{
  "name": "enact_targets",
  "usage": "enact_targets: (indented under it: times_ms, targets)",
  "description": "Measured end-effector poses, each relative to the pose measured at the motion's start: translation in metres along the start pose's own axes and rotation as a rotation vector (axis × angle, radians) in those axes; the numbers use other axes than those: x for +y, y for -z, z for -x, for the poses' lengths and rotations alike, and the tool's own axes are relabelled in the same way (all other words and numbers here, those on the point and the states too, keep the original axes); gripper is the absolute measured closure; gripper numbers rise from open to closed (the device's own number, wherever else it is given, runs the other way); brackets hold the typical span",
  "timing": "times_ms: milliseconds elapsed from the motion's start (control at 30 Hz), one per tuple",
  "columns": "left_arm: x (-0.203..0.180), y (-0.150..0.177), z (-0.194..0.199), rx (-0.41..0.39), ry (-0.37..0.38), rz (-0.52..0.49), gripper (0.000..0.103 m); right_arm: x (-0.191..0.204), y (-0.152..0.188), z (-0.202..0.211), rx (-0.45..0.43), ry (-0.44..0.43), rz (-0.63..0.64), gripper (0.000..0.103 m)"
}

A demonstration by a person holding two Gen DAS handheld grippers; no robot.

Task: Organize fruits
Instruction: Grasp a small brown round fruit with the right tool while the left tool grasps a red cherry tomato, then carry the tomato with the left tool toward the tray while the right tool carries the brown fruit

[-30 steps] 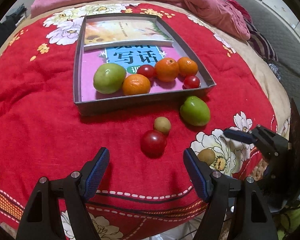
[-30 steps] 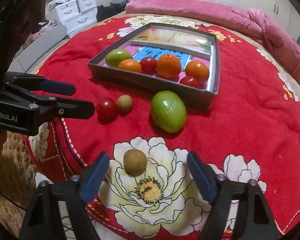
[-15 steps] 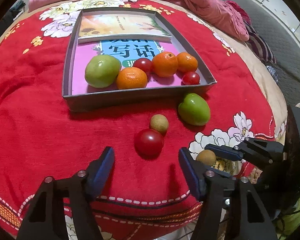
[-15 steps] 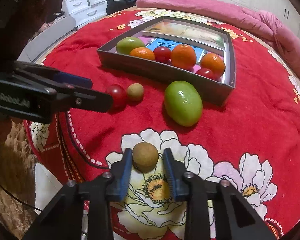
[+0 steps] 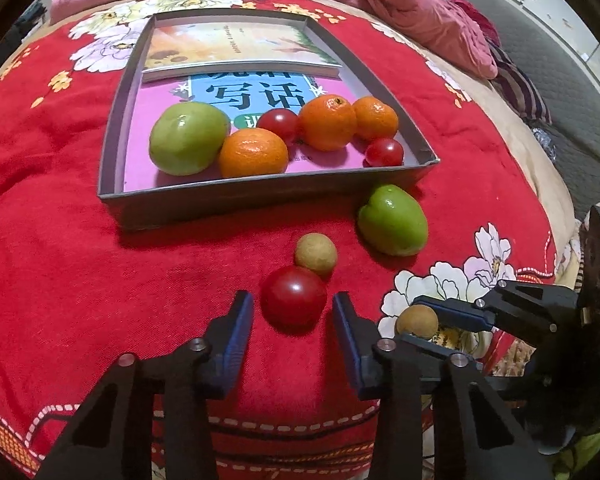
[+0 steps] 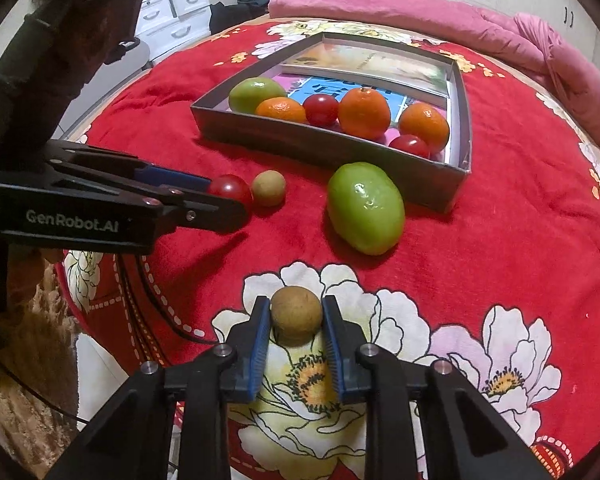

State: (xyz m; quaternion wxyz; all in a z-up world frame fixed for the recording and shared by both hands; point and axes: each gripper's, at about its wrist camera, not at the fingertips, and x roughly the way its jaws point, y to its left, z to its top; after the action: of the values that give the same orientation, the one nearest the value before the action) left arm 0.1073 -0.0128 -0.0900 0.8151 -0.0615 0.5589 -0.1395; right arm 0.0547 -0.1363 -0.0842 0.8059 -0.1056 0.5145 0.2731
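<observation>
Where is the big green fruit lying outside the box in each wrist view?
Left wrist: green fruit right of centre, just off the grey box's near right corner.
Right wrist: green fruit at centre, before the box's near wall.
Shared landmark: that box corner.

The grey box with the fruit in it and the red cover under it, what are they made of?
The grey box looks like cardboard with a matte finish: thin, straight walls, sharp folded corners, pale inside faces. I can't rule out thin plastic. The red cover looks like soft, fuzzy fabric, perhaps fleece or towelling: it creases, has a short nap, printed flowers and a stitched border.
</observation>
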Motion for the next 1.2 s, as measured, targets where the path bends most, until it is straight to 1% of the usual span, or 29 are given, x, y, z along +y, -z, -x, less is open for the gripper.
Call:
enact_targets:
  times_ms: [300,500,667,967,1200]
  targets:
    - [0.000,-0.002,-0.004,-0.004,0.005,-0.006,0.068,-0.001,-0.001,0.000,0.000,-0.005,-0.008,0.077]
    - [0.001,-0.002,-0.005,-0.004,0.011,-0.014,0.069,-0.001,-0.001,-0.001,-0.001,-0.006,-0.011,0.077]
    - [0.002,-0.001,-0.003,-0.003,0.030,-0.006,0.069,-0.003,-0.001,0.000,-0.007,-0.006,-0.019,0.077]
    - [0.009,0.001,0.014,-0.020,0.050,0.027,0.069,-0.007,-0.003,0.006,-0.026,-0.014,-0.044,0.077]
    - [0.014,-0.002,0.035,-0.060,0.044,0.048,0.069,-0.007,-0.008,0.019,-0.065,-0.022,-0.055,0.077]
